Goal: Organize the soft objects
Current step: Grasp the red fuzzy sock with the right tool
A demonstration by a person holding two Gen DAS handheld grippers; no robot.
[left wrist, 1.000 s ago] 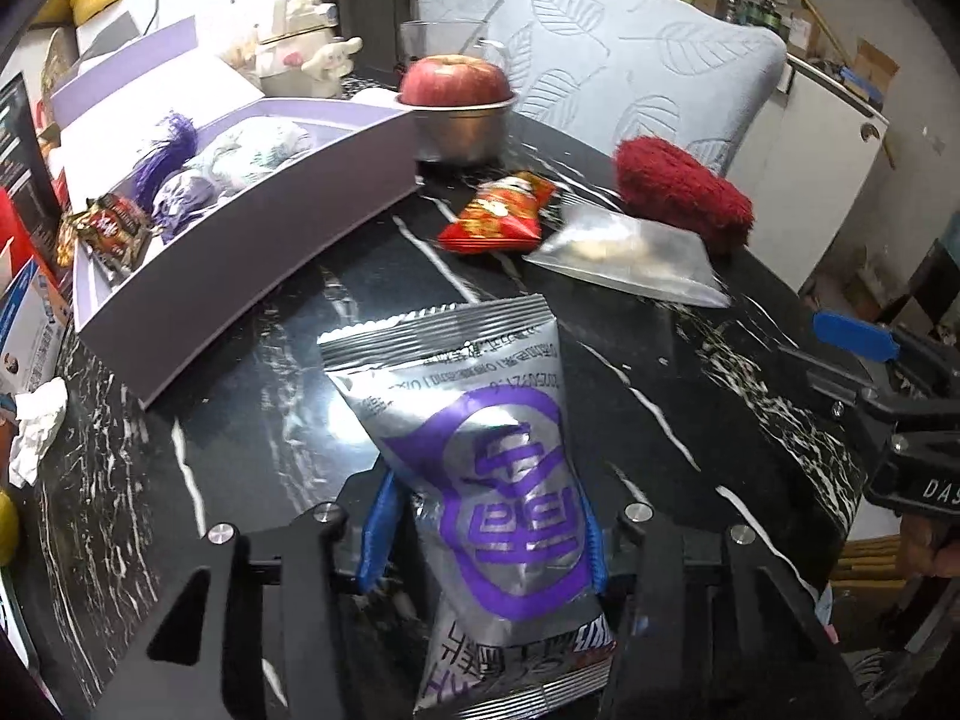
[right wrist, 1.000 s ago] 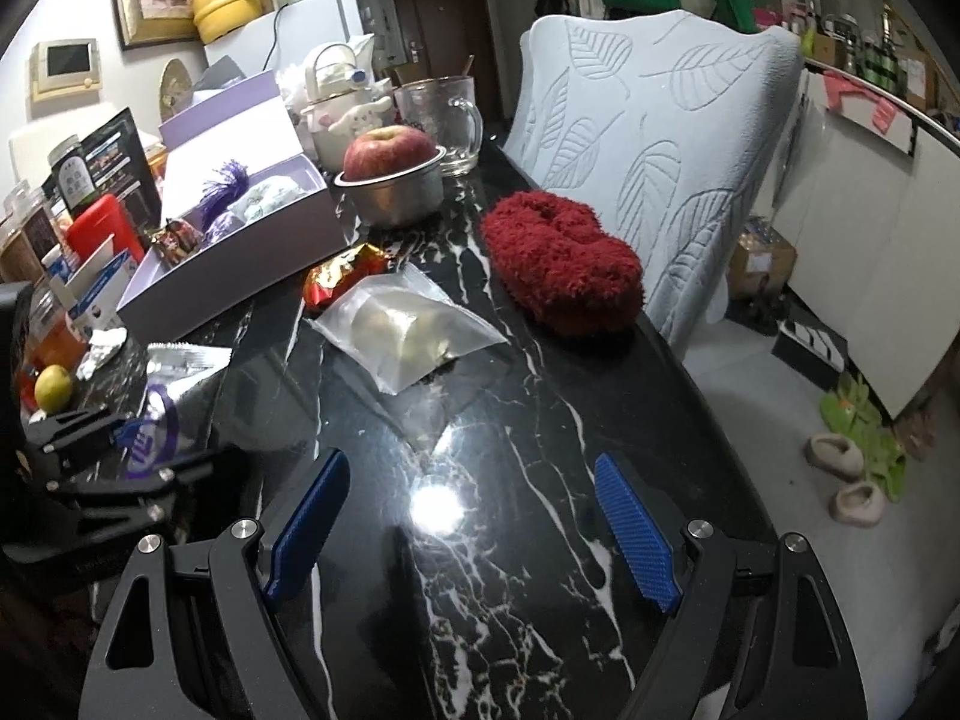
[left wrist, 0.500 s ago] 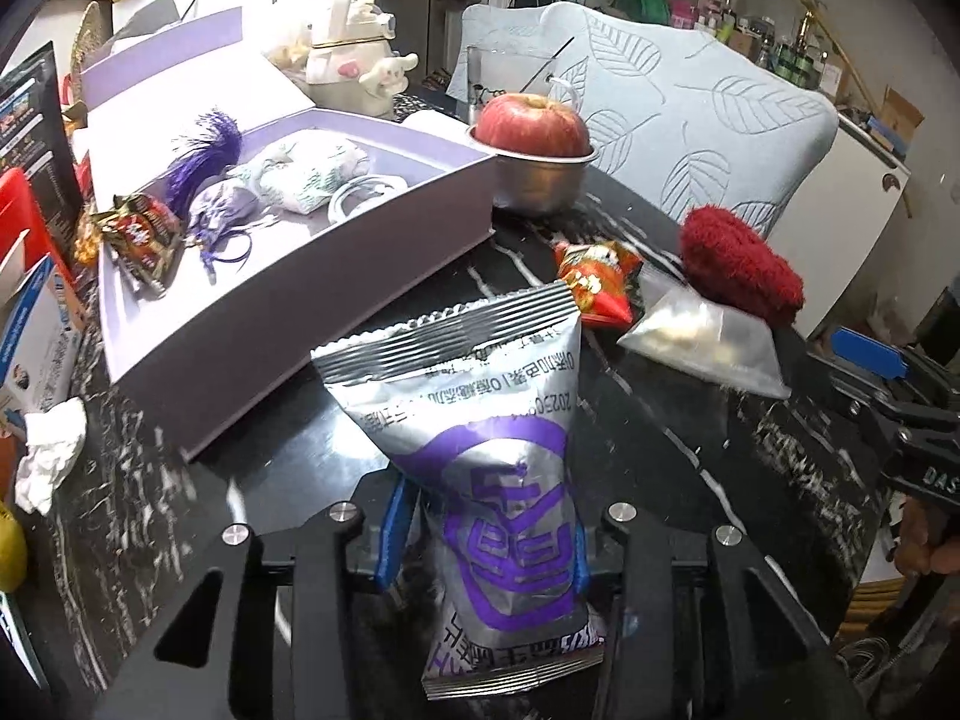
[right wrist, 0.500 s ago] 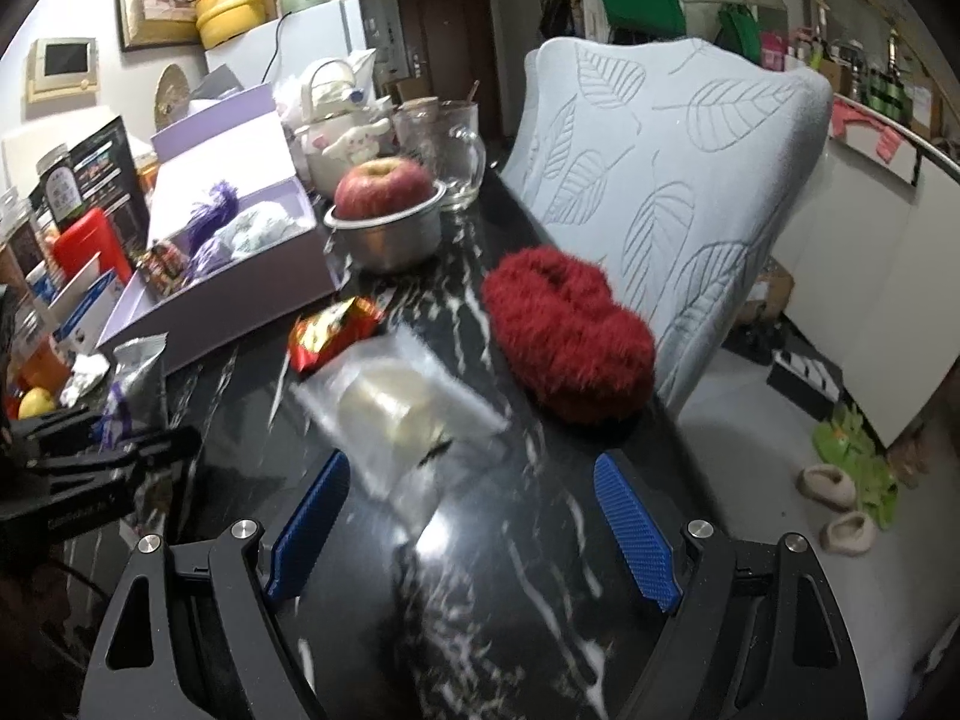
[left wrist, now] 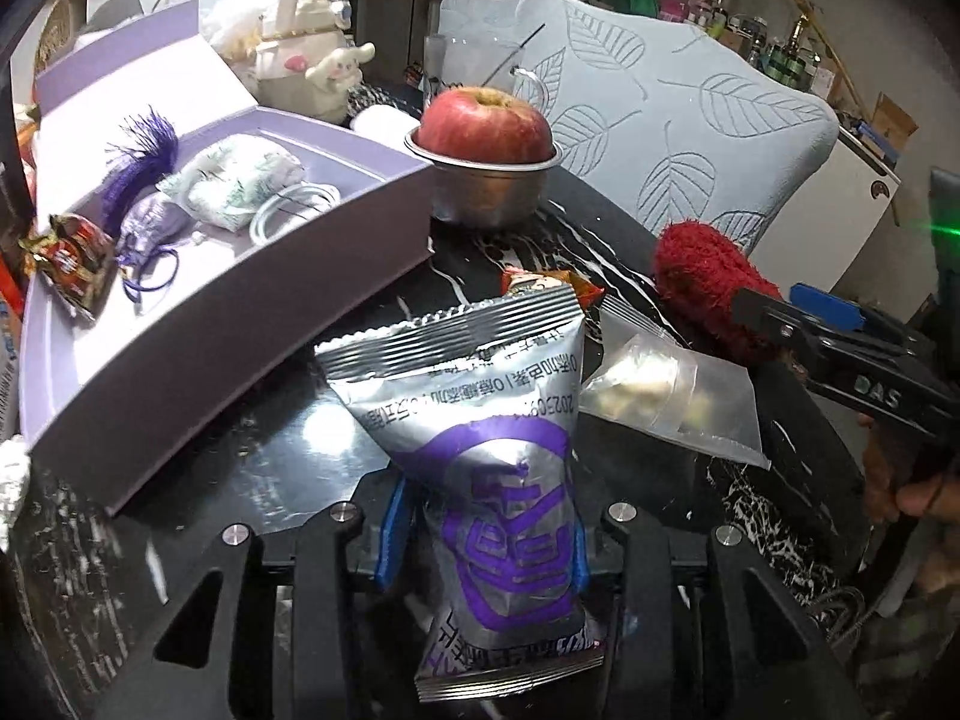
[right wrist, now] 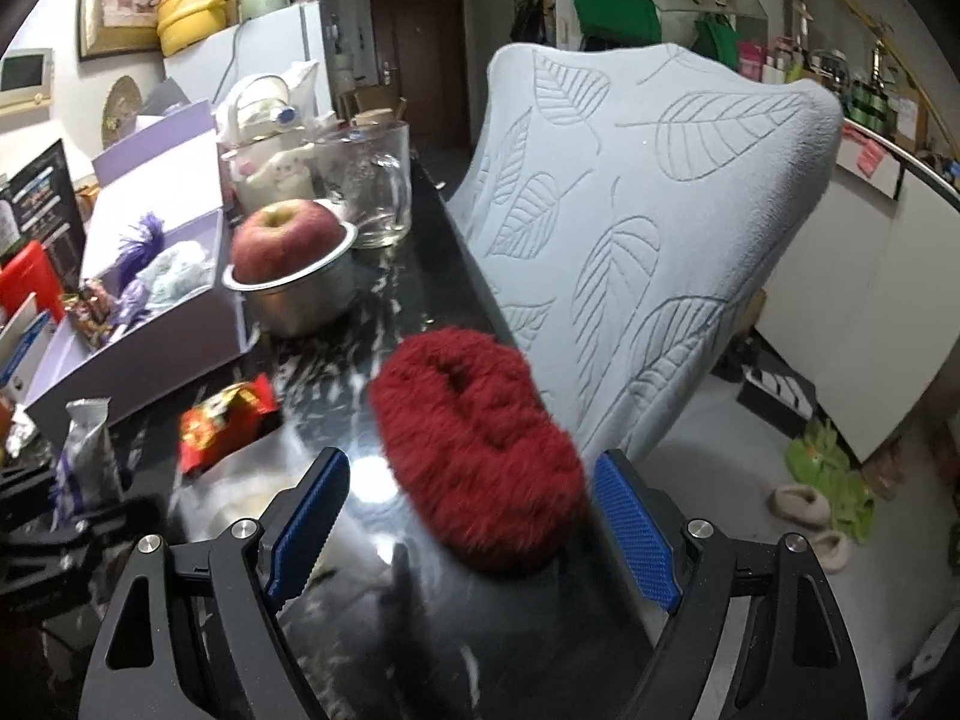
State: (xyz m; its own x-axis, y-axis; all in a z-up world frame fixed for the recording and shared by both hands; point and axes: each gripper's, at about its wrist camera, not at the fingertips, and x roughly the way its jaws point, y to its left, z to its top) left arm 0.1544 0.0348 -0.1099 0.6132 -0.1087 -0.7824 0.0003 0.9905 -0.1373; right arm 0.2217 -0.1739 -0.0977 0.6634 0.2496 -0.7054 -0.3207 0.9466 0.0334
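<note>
Left wrist view, left gripper (left wrist: 483,531) fingers pinching silver snack packet (left wrist: 480,438) upright, long axis vertical

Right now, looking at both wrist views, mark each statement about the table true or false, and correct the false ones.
1. The left gripper is shut on the silver and purple snack packet. True.
2. The right gripper is clamped on the red fluffy item. False: its jaws stand open, and the pads do not press on the item ahead of them.
3. The apple sits in a metal bowl. True.
4. The purple box holds nothing. False: a purple tassel pouch, a pale cloth bundle and a small snack packet lie in it.
5. The clear plastic bag lies on the black marble table. True.
</note>
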